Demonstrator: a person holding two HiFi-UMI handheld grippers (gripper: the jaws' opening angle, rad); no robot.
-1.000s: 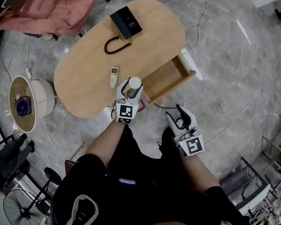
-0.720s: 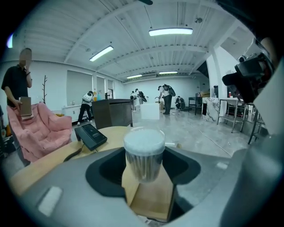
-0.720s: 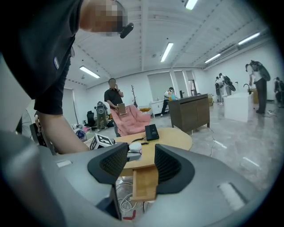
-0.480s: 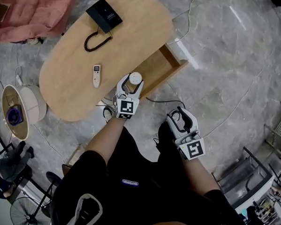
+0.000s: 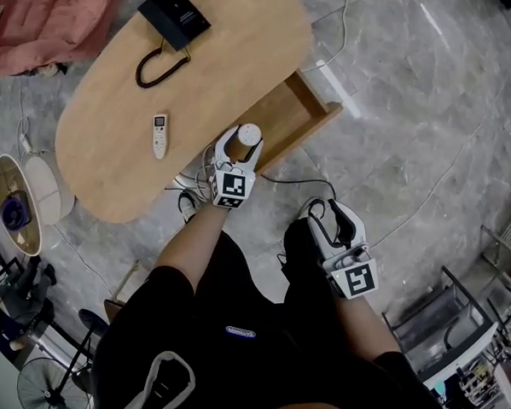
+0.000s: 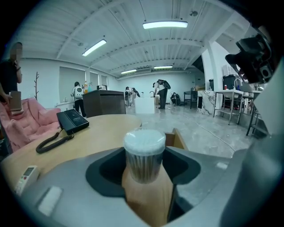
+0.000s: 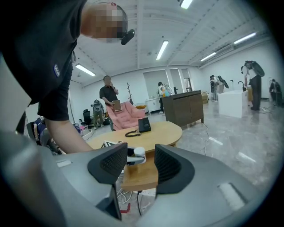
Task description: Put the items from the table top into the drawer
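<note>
My left gripper [image 5: 240, 147] is shut on a clear round jar with a white lid [image 5: 250, 136], upright, over the near corner of the open wooden drawer [image 5: 291, 114]. In the left gripper view the jar [image 6: 143, 153] sits between the jaws of that gripper [image 6: 143, 170], with the drawer [image 6: 148, 201] below it. A white remote [image 5: 159, 135] and a black desk phone [image 5: 173, 15] with a coiled cord lie on the oval wooden table [image 5: 104, 161]. My right gripper [image 5: 334, 219] hangs open and holds nothing, low beside the person's leg, away from the table; the right gripper [image 7: 141, 165] looks toward the drawer.
Cables [image 5: 190, 192] lie on the floor under the table's near edge. A pink armchair [image 5: 43, 17] stands beyond the table, and a round fan [image 5: 21, 200] at its left end. Metal shelving [image 5: 454, 329] stands at the right. People stand far back in the room.
The left gripper has carried the jar from the table's edge over the drawer's corner and lower. The right gripper has sunk and drifted a little right, still open.
</note>
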